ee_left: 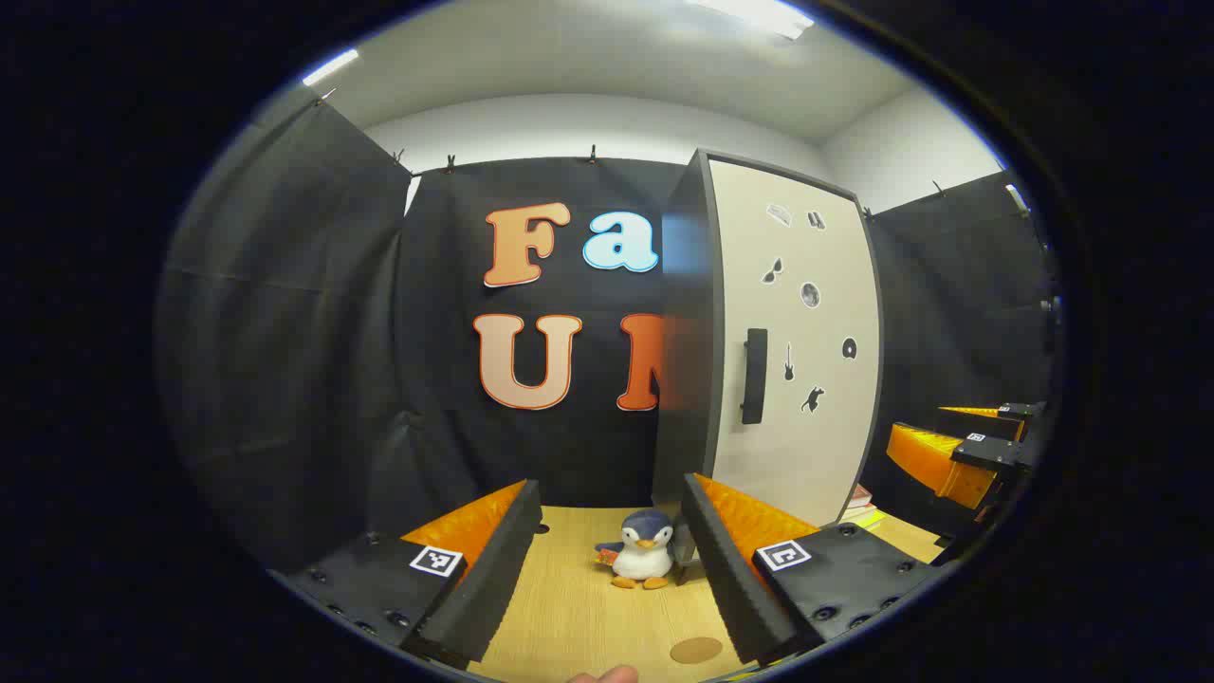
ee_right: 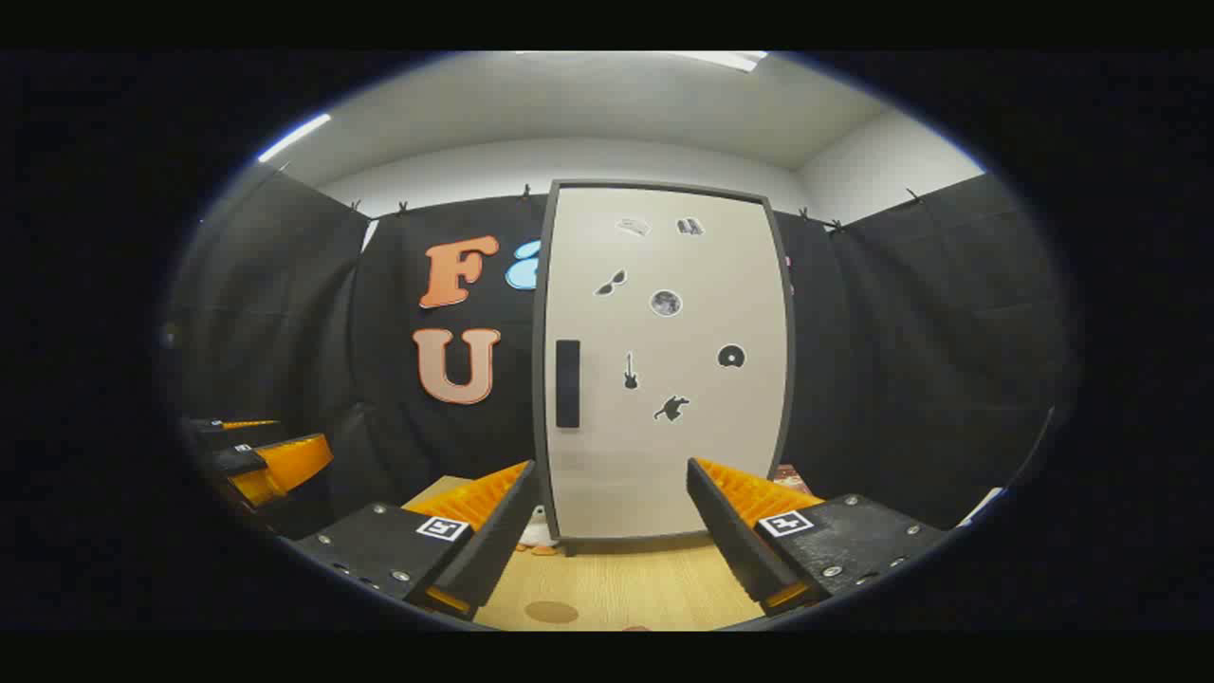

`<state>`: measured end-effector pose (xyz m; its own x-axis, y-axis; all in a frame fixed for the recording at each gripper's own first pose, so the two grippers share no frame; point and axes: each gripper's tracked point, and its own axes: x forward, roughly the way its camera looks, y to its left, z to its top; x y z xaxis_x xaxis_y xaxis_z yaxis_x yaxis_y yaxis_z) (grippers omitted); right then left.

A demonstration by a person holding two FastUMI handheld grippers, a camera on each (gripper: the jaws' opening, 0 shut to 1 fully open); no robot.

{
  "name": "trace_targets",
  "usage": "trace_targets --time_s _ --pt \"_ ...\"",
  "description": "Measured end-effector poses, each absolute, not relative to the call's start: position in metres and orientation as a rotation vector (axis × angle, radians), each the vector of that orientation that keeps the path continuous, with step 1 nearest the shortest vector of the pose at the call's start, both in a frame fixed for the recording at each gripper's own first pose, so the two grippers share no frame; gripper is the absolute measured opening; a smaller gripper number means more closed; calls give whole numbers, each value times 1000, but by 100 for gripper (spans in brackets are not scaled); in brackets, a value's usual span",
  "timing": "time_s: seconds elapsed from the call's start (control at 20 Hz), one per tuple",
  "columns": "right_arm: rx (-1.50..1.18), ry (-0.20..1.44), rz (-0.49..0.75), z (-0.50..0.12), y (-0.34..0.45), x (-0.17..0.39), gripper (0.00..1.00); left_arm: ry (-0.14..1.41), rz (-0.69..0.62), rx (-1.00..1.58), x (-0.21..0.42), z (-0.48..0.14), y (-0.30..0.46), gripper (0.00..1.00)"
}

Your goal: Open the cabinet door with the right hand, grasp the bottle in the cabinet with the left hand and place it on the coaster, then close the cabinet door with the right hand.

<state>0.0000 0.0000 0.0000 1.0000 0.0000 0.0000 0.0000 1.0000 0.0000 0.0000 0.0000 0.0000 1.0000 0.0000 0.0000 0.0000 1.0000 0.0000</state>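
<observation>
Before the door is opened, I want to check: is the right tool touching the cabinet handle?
Apart. In the right gripper view the tool is open low above the table, and the handle is higher, with bare door between.

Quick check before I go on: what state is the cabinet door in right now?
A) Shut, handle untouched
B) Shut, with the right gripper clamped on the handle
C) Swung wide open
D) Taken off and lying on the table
A: in the right gripper view the cabinet door sits flush in its frame, and the right gripper is open, short of the black handle.
</observation>
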Motion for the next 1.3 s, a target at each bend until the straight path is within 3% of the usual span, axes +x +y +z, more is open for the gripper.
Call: trace_targets --time_s 0.15,0.85,1.3 --pt "-2 10 1 -4 -1 0 95 0 11 7 -1 1 0 95" --pt "-2 26 13 -5 8 3 95 16 27 12 5 -7 8 97" --pt "-10 32 33 -2 24 40 95 39 42 9 17 -18 23 95"
